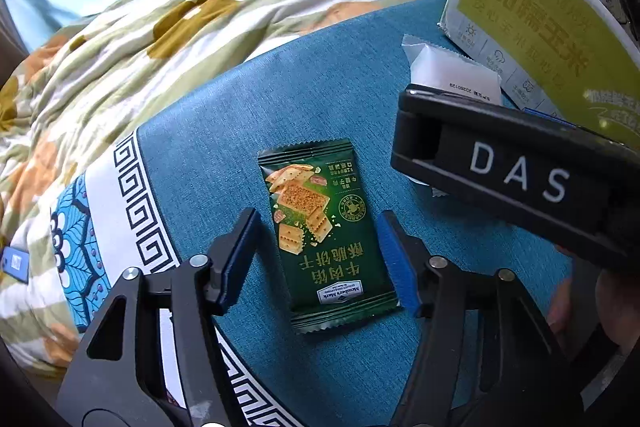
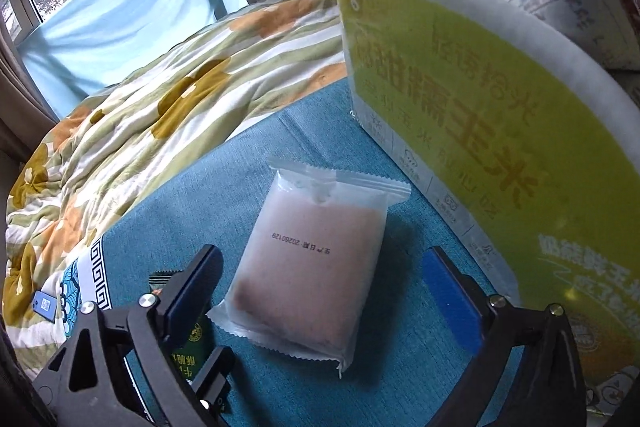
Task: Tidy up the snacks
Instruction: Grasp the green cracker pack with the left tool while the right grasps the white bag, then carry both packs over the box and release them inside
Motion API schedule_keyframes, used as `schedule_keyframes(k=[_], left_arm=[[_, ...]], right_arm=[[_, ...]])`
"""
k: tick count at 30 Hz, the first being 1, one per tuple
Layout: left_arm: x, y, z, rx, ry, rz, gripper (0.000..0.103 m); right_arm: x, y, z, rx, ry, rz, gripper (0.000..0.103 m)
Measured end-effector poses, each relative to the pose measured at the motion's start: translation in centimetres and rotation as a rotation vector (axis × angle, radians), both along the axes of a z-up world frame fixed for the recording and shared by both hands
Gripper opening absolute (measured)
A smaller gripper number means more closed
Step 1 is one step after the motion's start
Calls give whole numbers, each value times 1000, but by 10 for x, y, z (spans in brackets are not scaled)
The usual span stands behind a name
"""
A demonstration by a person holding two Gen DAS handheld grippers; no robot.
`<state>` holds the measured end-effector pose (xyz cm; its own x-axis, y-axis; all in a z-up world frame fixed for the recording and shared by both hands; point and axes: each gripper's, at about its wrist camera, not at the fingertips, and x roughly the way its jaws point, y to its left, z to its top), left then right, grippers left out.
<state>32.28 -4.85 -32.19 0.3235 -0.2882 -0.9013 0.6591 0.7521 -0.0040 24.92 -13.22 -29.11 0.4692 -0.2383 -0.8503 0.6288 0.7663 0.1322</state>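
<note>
The left gripper (image 1: 316, 259) jaws straddle the green cracker packet (image 1: 326, 233) mid-worktop, contact unclear; right gripper (image 2: 332, 291) jaws stand open around the white packet (image 2: 310, 269) (contents blurred), box (image 2: 480, 131) cut off.

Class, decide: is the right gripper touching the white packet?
Apart. The right wrist view shows blue cloth on both sides between the right gripper fingers and the white packet.

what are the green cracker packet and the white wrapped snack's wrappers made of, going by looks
Green cracker packet: probably printed plastic film, slightly glossy, with crimped serrated end seals. White wrapped snack: frosted translucent plastic film; a pinkish block shows through it, and its ends are zigzag cut.
</note>
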Motion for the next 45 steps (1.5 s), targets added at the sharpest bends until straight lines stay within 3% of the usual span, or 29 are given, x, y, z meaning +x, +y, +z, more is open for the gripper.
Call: schedule_keyframes(k=[8,17,25,32,39,45], left_arm=[[9,9,3,9,12,-9,44],[15,15,4,-16,29,2,44],[22,27,16,-48,36,29,44],[24,40,63,-109,-11,63,44],[10,35,139,-146,-101,83,44],[-26,2,201,-180,-185,117,44]], right_arm=[[7,2,-7,-26,39,31,94],[17,7,-15,-89,89,63,66],[17,10,-4,-101,62,113,62],[14,19,42,-122,-23,170,62],[-8,22,121,-143,-138,247,62],[-47,-12,187,-150,-232,301,62]])
